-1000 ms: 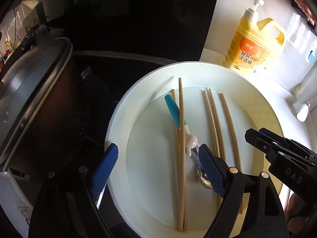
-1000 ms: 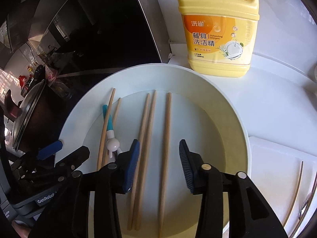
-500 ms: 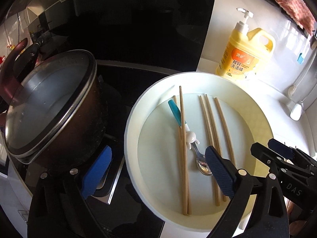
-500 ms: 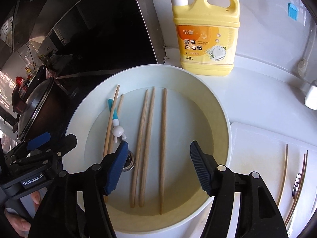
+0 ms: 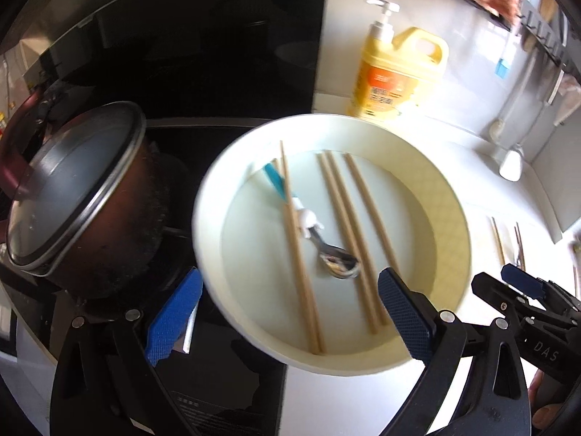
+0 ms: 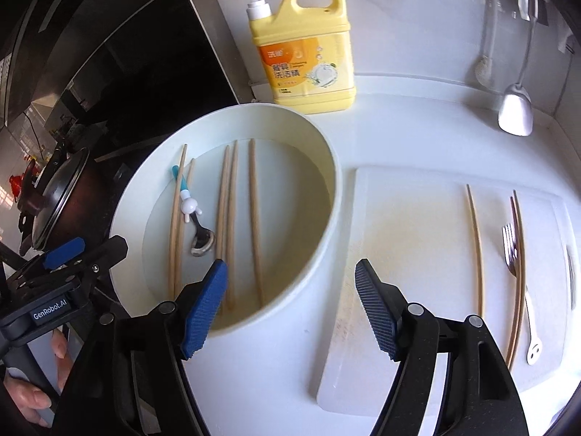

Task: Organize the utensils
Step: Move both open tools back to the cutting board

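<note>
I see a white basin (image 6: 328,167) on the white counter, and it holds five wooden chopsticks (image 6: 254,218) laid roughly parallel, running near to far. Among them lies a small spoon (image 6: 198,232) with a blue and white figure handle, its metal bowl toward me, tucked between the left two sticks and the next pair. To the right of the basin sits a white cutting board (image 6: 410,254), touching or just beside its wall. On the board rest three more chopsticks (image 6: 475,239) and a metal fork (image 6: 512,254), the fork lying against the right-hand sticks. A yellow dish soap bottle (image 6: 308,58) with a pump stands on the far side of the basin. Left of the basin, a dark pot (image 5: 83,196) with a glass lid sits on the black stove.

My left gripper (image 5: 287,312) hangs over the basin's near left rim, jaws wide and released, grasping nothing. My right gripper (image 6: 290,305) has just been opening its jaws; they straddle the basin's near right edge with nothing clamped between them.
</note>
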